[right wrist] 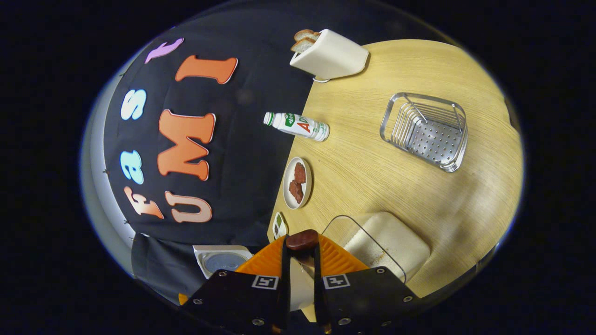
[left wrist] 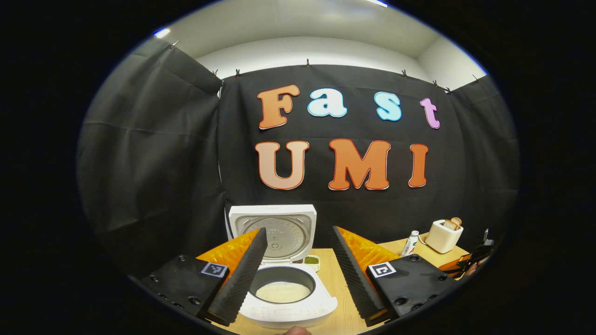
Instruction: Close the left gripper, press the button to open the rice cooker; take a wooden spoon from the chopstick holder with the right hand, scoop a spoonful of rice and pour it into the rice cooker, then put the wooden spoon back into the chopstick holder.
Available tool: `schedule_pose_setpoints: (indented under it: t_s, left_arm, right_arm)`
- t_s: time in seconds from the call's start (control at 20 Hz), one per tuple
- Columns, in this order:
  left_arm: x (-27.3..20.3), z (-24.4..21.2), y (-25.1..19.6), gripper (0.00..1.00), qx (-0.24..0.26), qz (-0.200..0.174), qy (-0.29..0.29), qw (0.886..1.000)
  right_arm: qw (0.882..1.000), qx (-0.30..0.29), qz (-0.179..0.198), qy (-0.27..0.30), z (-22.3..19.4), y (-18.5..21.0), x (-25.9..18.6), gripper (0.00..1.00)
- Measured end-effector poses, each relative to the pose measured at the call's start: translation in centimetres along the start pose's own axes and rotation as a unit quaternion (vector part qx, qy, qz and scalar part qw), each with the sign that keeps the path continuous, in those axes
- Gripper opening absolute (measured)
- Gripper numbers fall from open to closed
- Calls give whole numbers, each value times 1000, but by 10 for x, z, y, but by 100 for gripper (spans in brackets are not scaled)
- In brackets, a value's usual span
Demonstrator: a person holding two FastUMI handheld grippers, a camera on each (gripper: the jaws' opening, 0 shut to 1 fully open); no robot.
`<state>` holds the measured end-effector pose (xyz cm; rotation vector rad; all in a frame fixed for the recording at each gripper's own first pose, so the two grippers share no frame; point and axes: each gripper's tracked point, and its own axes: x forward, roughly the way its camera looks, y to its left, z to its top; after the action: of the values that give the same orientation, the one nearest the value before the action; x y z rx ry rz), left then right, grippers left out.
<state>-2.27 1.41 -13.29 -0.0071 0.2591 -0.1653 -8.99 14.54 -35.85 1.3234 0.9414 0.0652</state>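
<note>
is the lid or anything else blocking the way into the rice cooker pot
Nothing visible does. The white rice cooker's lid stands raised behind the round grey inner pot, whose mouth is uncovered. The open left gripper merely frames it.

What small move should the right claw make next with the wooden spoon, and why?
Probably carry the wooden spoon over to the chopstick holder and lower it in. The right claw is shut on the spoon, the rice cooker stands open with rice in its pot, and the holder is empty. Whether the spoon still carries rice can't be told.
</note>
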Motion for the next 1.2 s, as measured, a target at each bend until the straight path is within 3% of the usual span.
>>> schedule_pose_setpoints:
  t_s: [0.15, 0.2, 0.25, 0.3, 0.35, 0.4, 0.6, 0.95, 1.0, 1.05, 1.2]
  left_arm:
    - [2, 5, -7, 94, 2, -3, -6, 1000]
    - [3, 6, -10, 94, 2, -5, -7, 1000]
    - [4, 7, -13, 94, 2, -7, -8, 1000]
    - [4, 7, -16, 94, 2, -9, -10, 1000]
    - [4, 7, -19, 94, 2, -11, -10, 1000]
    - [5, 9, -20, 94, 2, -12, -12, 1000]
    - [5, 10, -26, 94, 1, -12, -14, 1000]
    - [0, 13, -18, 94, 1, 4, -19, 1000]
    - [-1, 15, -16, 94, 1, 7, -20, 1000]
    - [-4, 16, -11, 94, 2, 12, -22, 1000]
    - [-10, 21, 5, 94, 3, 28, -28, 999]
  right_arm:
    - [998, 53, 30, -6, 17, 6, -10, 17]
    - [997, 67, 39, -10, 22, 7, -12, 20]
    - [996, 75, 48, -10, 25, 10, -15, 16]
    - [995, 84, 58, -8, 26, 12, -17, 20]
    - [993, 97, 68, -2, 25, 16, -19, 17]
    - [990, 113, 82, 0, 27, 22, -22, 20]
    - [979, 149, 140, 21, 28, 52, -26, 21]
    - [962, 175, 201, 63, 9, 110, -21, 21]
    - [960, 176, 204, 69, 5, 116, -16, 25]
    - [959, 177, 208, 75, -1, 123, -14, 21]
    - [955, 173, 221, 97, -20, 148, 0, 20]
